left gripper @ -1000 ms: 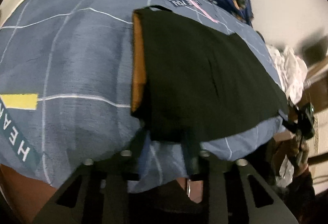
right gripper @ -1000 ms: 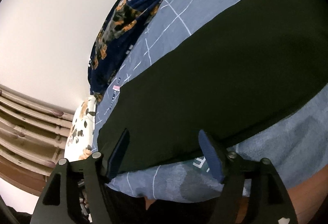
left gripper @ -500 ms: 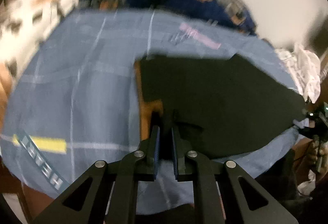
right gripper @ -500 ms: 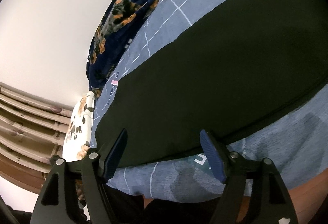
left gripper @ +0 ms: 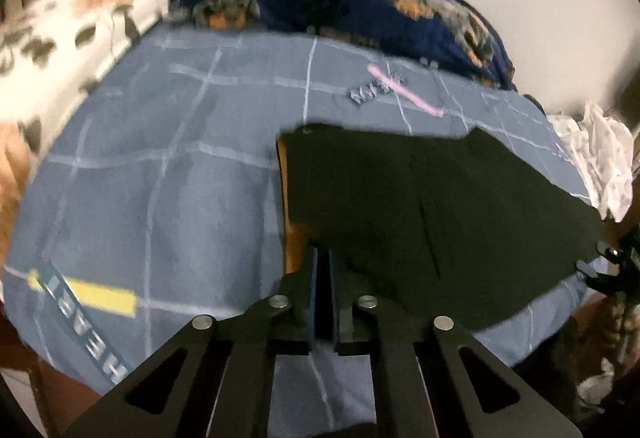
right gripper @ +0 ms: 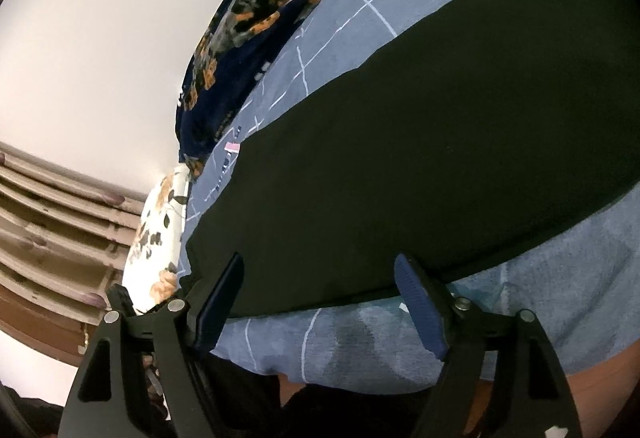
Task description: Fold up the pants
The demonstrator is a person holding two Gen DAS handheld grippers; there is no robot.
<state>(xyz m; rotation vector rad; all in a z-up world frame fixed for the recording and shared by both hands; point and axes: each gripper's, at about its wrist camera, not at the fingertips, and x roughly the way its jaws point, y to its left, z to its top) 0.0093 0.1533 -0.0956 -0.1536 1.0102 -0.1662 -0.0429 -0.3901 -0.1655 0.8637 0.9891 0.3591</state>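
Black pants (left gripper: 420, 205) with an orange inner lining lie spread on a blue-grey bedsheet (left gripper: 160, 177) with white grid lines. My left gripper (left gripper: 322, 252) is shut on the near left corner of the pants, at the orange-lined edge, which is raised a little off the sheet. In the right wrist view the pants (right gripper: 400, 157) fill the middle as a long dark band. My right gripper (right gripper: 319, 262) hovers at their near edge with its jaws wide and opening. The edge of the fabric lies between the blue pads (right gripper: 416, 302), which do not press on it.
A dark blue blanket (left gripper: 360, 5) with orange patches is bunched at the far side of the bed, against a pale wall. A white flowered pillow (left gripper: 60, 49) lies far left, crumpled white cloth (left gripper: 600, 157) at the right. Wooden slats (right gripper: 48, 217) stand beside the bed.
My left gripper went from open at the pants' near edge to shut on the corner, and rose and tilted up. My right gripper's jaws widened slightly and stayed in place.
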